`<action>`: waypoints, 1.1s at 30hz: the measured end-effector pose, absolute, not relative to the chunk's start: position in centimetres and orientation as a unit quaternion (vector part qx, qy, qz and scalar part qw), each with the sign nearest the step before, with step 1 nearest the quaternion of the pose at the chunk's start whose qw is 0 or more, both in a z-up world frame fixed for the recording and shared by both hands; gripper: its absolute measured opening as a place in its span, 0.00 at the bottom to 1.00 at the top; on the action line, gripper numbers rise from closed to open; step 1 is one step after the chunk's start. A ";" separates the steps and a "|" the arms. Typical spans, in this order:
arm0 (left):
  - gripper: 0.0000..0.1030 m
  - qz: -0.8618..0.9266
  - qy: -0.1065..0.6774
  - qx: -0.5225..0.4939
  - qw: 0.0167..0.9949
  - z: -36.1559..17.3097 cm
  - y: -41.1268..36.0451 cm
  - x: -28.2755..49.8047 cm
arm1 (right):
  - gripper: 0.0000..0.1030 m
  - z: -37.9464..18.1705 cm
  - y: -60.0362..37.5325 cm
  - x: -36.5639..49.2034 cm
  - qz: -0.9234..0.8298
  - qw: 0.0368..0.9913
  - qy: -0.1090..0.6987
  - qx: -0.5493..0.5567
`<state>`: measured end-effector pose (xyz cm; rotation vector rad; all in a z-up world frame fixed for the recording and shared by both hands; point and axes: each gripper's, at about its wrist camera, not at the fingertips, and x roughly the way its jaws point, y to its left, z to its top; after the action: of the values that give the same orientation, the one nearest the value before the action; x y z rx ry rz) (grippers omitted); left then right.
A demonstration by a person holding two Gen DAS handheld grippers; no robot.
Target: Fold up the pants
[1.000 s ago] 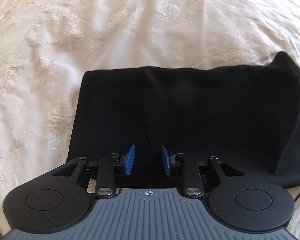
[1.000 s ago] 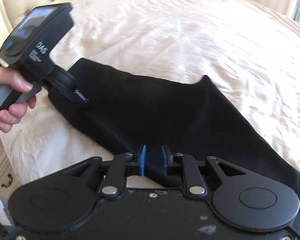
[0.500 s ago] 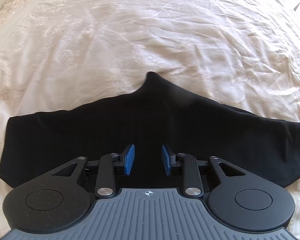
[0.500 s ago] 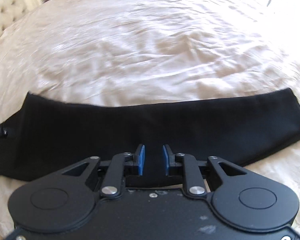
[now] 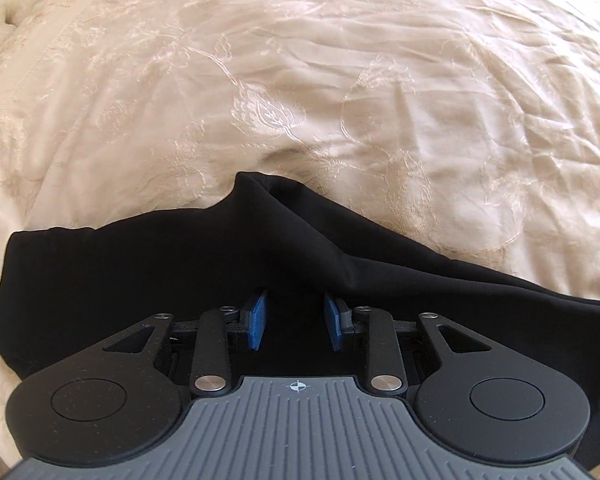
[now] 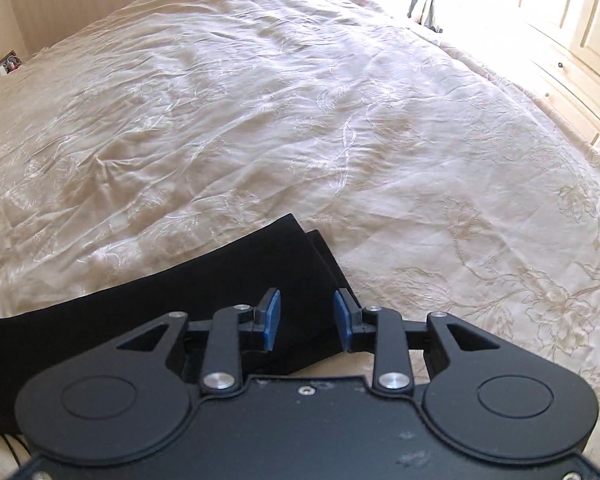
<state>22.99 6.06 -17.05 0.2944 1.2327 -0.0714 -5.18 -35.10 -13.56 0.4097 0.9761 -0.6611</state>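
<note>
Lying lengthwise on the cream bedspread (image 5: 340,80), the black pants (image 5: 180,272) are already doubled leg on leg: in the right view two stacked hem edges (image 6: 308,240) show just ahead of the right gripper (image 6: 306,320). That gripper's blue pads (image 6: 272,320) stand apart with the hem end of the fabric between and under them, not pinched. The left gripper (image 5: 294,322) also has its pads (image 5: 258,320) spread, black cloth filling the gap and beyond; whether the pads touch the fabric I cannot tell. A raised ridge of cloth (image 5: 300,216), peaking at the crotch point, runs ahead and right of the left fingers.

Change: a second ago the left view faced the waist end and the right sat mid-leg; half a second ago both views had swung along the garment; now the left sits nearer the crotch point and the right has reached the hem. The right pads were near together then and are wider now. Likely meaning: both are lined up to grab the ends for the next fold, hem toward waist. Risk: catching only the top layer.
</note>
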 end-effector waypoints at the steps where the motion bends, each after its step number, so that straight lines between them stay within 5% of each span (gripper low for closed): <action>1: 0.29 -0.031 0.567 0.140 0.811 -16.4 5.8 22.3 | 0.32 -13.6 -35.8 -5.4 -0.302 0.813 0.460 0.191; 14: 0.30 -0.125 0.532 0.201 0.813 -12.7 -1.3 13.3 | 0.31 -15.9 -38.0 -5.2 -0.253 0.819 0.478 0.192; 15: 0.30 -0.130 0.535 0.200 0.810 -12.6 -1.8 12.9 | 0.25 -15.8 -37.8 -5.1 -0.247 0.821 0.479 0.187; 16: 0.30 -0.136 0.539 0.198 0.807 -12.6 -2.5 12.6 | 0.02 -15.6 -37.5 -5.1 -0.239 0.826 0.480 0.176; 24: 0.30 -0.187 0.545 0.197 0.793 -12.3 -7.9 10.7 | 0.02 -15.0 -37.1 -6.8 -0.232 0.821 0.500 0.151; 30: 0.30 -0.233 0.538 0.212 0.782 -12.4 -11.5 9.4 | 0.11 -15.6 -38.6 -7.7 -0.235 0.820 0.485 0.192; 33: 0.30 -0.252 0.540 0.217 0.773 -12.6 -12.8 8.8 | 0.39 -14.9 -39.6 -8.0 -0.232 0.829 0.457 0.223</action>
<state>8.81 -12.84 -12.64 0.4693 1.1700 -0.5452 -8.01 -39.64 -14.88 0.4740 0.9692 -0.4914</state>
